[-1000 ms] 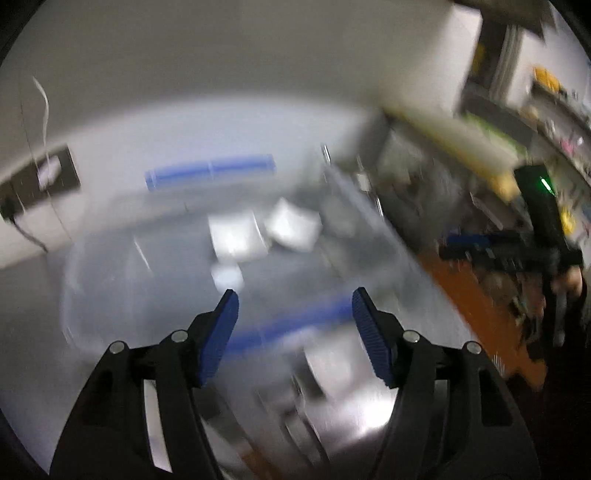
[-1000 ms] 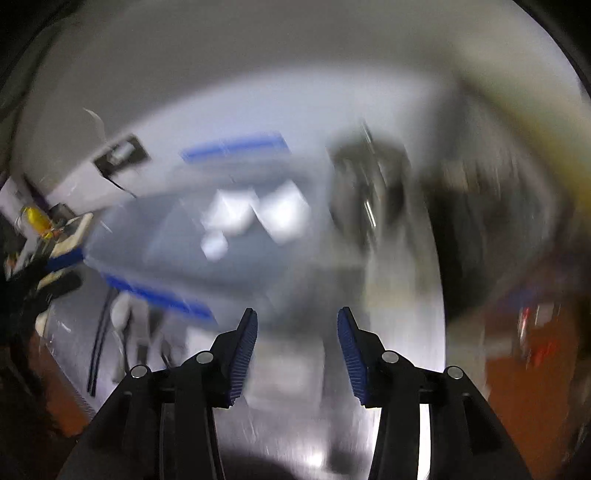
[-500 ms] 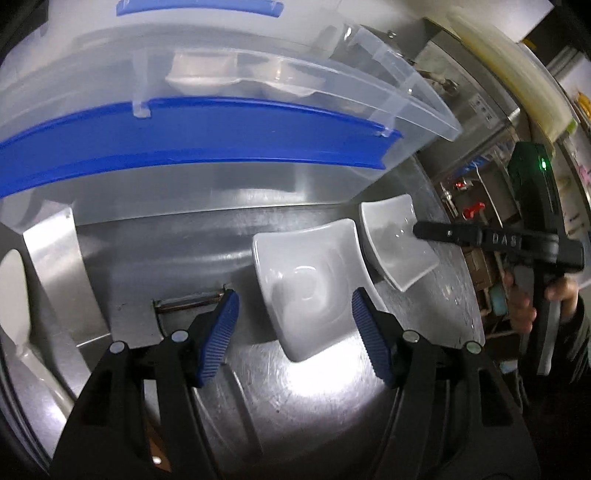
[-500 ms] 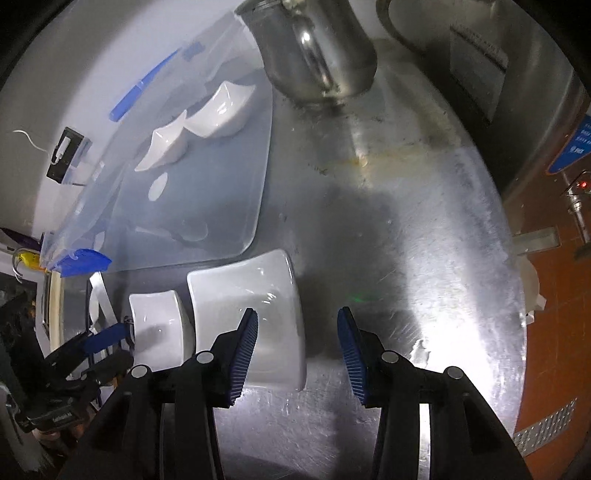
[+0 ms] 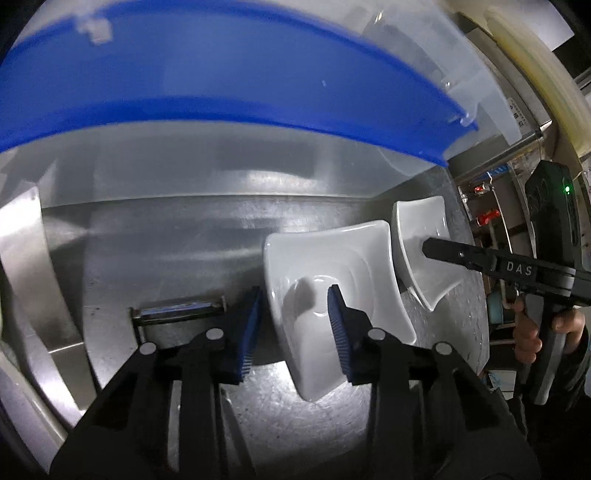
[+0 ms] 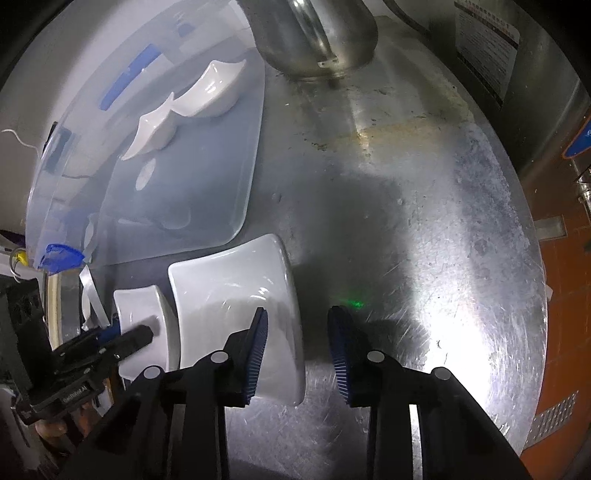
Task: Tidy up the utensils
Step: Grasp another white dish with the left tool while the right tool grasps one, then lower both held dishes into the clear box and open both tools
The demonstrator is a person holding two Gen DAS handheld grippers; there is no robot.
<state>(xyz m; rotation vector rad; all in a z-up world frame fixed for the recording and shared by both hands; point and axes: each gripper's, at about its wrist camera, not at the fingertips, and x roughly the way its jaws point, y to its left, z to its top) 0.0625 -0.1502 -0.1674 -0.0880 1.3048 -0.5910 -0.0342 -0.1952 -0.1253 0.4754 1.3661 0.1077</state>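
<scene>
Two white square dishes lie side by side on the steel table. In the left wrist view my open left gripper (image 5: 295, 299) straddles the near-left rim of one dish (image 5: 354, 266), one finger inside the bowl. The other dish (image 5: 424, 229) lies beyond it, with the right gripper reaching over it. In the right wrist view my open right gripper (image 6: 297, 332) straddles the right rim of the nearer dish (image 6: 229, 284). The left gripper (image 6: 127, 338) reaches over the other dish (image 6: 142, 306). A clear plastic bin (image 6: 155, 147) holds two more white dishes (image 6: 207, 90).
The bin's blue-edged rim (image 5: 221, 92) hangs close above the left gripper. A peeler (image 5: 177, 310) lies left of the dish. A metal spatula (image 5: 26, 251) lies at far left. A steel jug (image 6: 314, 33) stands behind. Bare steel tabletop (image 6: 424, 240) spreads to the right.
Both grippers moved down and forward onto the dishes. The left gripper shifted right so its fingers now straddle a dish rim; the right gripper now straddles its dish's right rim.
</scene>
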